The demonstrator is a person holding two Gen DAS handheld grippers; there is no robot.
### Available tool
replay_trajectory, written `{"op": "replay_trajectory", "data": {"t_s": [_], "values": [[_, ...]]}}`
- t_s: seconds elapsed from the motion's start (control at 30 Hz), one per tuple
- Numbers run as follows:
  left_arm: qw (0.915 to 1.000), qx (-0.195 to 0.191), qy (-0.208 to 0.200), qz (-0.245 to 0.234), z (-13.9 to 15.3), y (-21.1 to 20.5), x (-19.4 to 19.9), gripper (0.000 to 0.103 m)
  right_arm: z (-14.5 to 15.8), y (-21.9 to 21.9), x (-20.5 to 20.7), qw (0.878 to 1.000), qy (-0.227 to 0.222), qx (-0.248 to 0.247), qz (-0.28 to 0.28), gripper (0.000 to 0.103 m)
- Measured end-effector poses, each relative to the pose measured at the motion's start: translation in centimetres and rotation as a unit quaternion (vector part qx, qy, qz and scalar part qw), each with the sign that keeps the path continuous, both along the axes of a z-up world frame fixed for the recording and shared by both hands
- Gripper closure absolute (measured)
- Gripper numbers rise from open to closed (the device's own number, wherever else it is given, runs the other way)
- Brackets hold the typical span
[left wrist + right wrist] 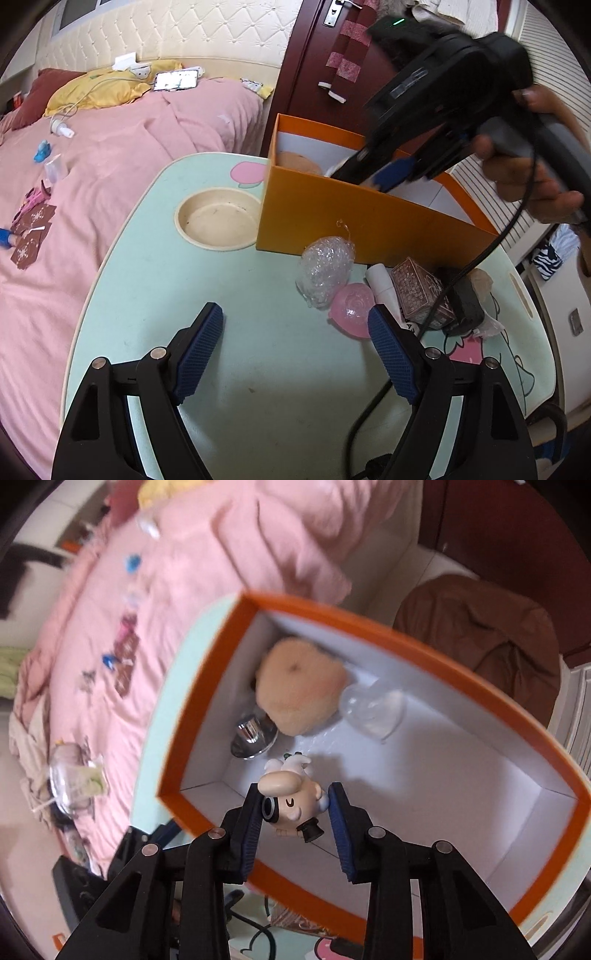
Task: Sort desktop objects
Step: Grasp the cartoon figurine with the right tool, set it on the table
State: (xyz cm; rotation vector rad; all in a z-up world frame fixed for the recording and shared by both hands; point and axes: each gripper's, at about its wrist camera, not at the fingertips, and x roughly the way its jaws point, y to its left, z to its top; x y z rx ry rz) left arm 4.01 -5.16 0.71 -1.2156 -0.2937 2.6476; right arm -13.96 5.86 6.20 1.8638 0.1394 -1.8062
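1. Left wrist view: the left gripper [295,345], its ribbed blue pads spread wide and empty, hovered over a mint-green table [155,295]. Near its right pad lay a crinkled bubble-wrap bundle [325,271], a translucent pink round piece [352,308] and an embossed brown box [421,291]. A hand [532,173] dipped the right gripper [373,173] into a smooth orange cardboard box [354,221].

2. Right wrist view: the right gripper [295,812] pinched a glossy cartoon figurine [290,801] inside the white-lined box, beside a fuzzy tan plush [299,688], a clear heart-shaped case [373,707] and a shiny metal piece [253,736].
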Motion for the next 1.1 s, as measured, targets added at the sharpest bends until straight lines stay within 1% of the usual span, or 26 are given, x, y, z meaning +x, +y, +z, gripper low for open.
{"op": "replay_trajectory", "data": {"t_s": [0.13,0.23,0.3,0.43,0.53,0.6,0.7,0.8,0.87,0.93,1.0,1.1], "values": [[1.0000,0.000,0.000,0.001,-0.1,-0.1,-0.2,0.022,4.0,2.3,1.8,0.997,0.062,-0.036,-0.019,0.069],[1.0000,0.003,0.001,0.003,-0.1,-0.2,-0.3,0.022,5.9,3.7,3.7,0.994,0.087,-0.064,-0.027,0.069],[1.0000,0.003,0.001,0.003,-0.1,-0.2,-0.2,0.022,6.5,4.2,5.4,0.991,0.098,-0.084,-0.035,0.069],[0.9999,-0.012,0.002,0.002,-0.1,0.2,-0.2,0.022,5.7,6.1,8.7,0.985,0.117,-0.108,-0.068,0.068],[0.9997,-0.025,0.001,0.001,-0.1,0.6,-0.2,0.021,4.4,7.6,10.3,0.984,0.117,-0.107,-0.083,0.068],[0.9997,-0.026,0.001,0.001,-0.1,0.6,-0.2,0.021,3.3,8.2,11.3,0.983,0.116,-0.100,-0.097,0.068],[0.9996,-0.028,0.001,-0.002,-0.1,0.5,-0.2,0.021,2.2,8.8,12.7,0.982,0.133,-0.075,-0.112,0.067],[0.9994,-0.033,0.000,-0.003,-0.1,0.6,-0.2,0.021,1.3,9.1,13.4,0.981,0.140,-0.062,-0.116,0.066],[0.9994,-0.036,0.000,-0.004,-0.1,0.7,-0.2,0.020,0.7,9.3,13.6,0.981,0.137,-0.064,-0.119,0.066],[0.9993,-0.037,-0.001,-0.004,-0.1,0.8,-0.2,0.020,0.7,9.6,13.7,0.979,0.147,-0.061,-0.127,0.065],[0.9993,-0.037,-0.001,-0.004,-0.1,0.7,-0.2,0.020,0.9,10.0,13.9,0.977,0.160,-0.056,-0.126,0.058],[0.9994,-0.036,-0.001,-0.002,-0.2,0.4,-0.2,0.020,1.4,10.6,14.1,0.976,0.167,-0.065,-0.124,0.056]]}}
